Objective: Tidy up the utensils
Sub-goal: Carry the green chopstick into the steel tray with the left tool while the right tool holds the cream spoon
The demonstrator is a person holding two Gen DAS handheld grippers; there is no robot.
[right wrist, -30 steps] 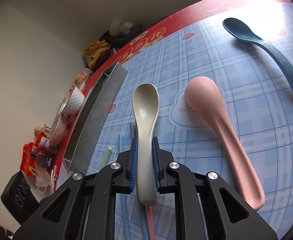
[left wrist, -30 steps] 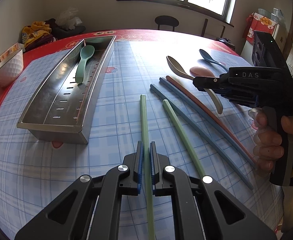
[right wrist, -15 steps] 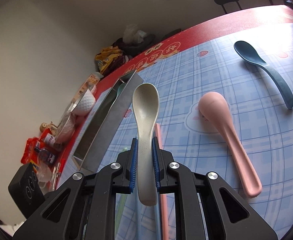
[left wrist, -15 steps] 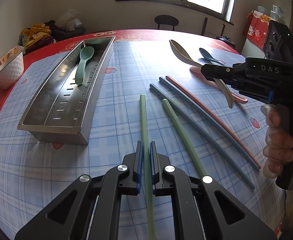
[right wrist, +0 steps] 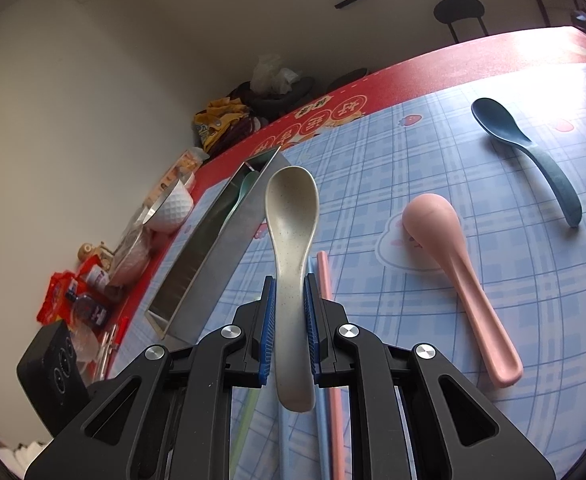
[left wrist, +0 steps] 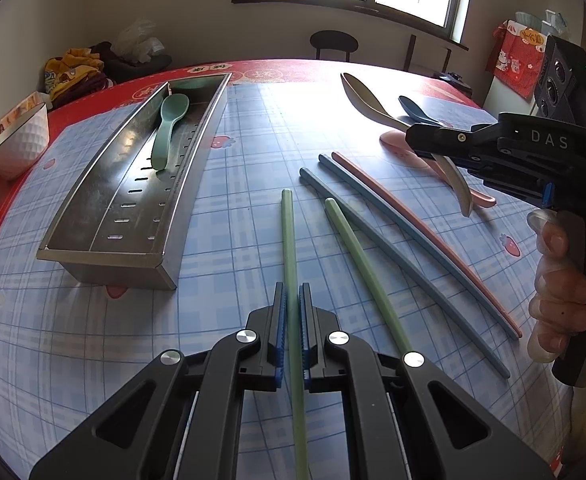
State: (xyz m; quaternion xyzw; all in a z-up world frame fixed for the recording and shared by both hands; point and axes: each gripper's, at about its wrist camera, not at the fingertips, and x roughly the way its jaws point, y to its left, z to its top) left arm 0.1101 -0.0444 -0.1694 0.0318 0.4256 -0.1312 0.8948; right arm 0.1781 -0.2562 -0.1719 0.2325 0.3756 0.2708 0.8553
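Observation:
My left gripper [left wrist: 292,300] is shut on a green chopstick [left wrist: 288,236] that lies along the table. A second green chopstick [left wrist: 357,264], two blue chopsticks [left wrist: 393,256] and a pink chopstick [left wrist: 421,228] lie to its right. My right gripper [right wrist: 289,292] is shut on a beige spoon [right wrist: 291,216] and holds it in the air above the chopsticks; it also shows in the left wrist view [left wrist: 417,140]. A steel tray [left wrist: 105,216] at the left holds a green spoon [left wrist: 167,132]. A pink spoon [right wrist: 453,264] and a dark blue spoon [right wrist: 529,148] lie on the table.
A white bowl [left wrist: 21,136] and snack packets [right wrist: 77,296] stand at the table's left edge. Clothes and a plastic bag [left wrist: 105,64] are piled at the far left. A stool [left wrist: 333,42] stands behind the table under the window.
My right gripper has lifted the beige spoon off the table and carried it higher, toward the tray. My left gripper has stayed shut on the green chopstick.

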